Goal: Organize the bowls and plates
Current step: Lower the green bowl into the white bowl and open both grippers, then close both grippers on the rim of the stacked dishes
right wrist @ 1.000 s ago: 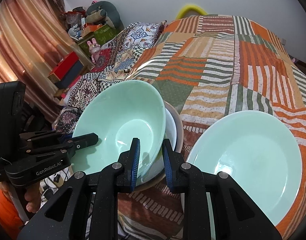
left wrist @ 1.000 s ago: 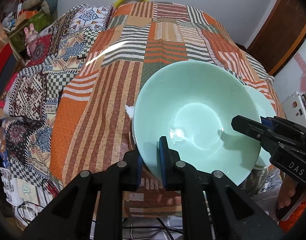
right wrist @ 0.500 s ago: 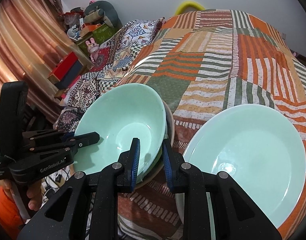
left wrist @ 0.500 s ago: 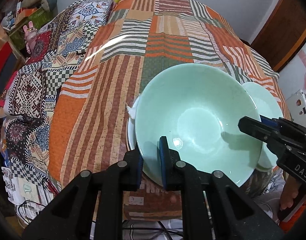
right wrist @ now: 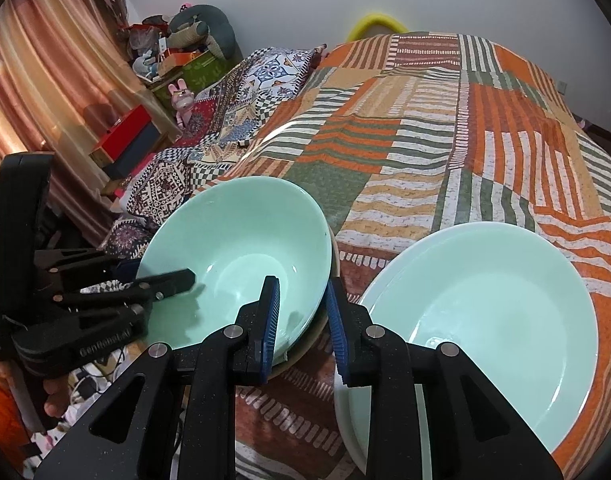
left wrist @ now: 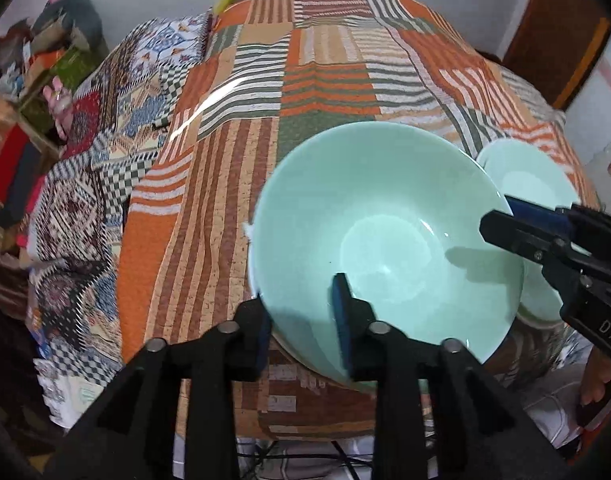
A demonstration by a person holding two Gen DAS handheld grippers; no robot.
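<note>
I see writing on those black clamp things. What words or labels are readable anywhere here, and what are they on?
"DAS": white letters on the body of the right gripper, cut off by the picture's edge, seen from the left wrist camera.
"GenRobot.AI": raised lettering on the body of the left gripper, blurred but just legible, seen from the right wrist camera.
Nothing readable on the green bowl, the green plate or the boxes by the curtain.

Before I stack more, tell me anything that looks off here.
The green bowl sits off-centre on the dishes beneath it, whose rims poke out only at its right edge. The stack sits close to the bed's front edge. Nothing looks chipped or spilled.
</note>
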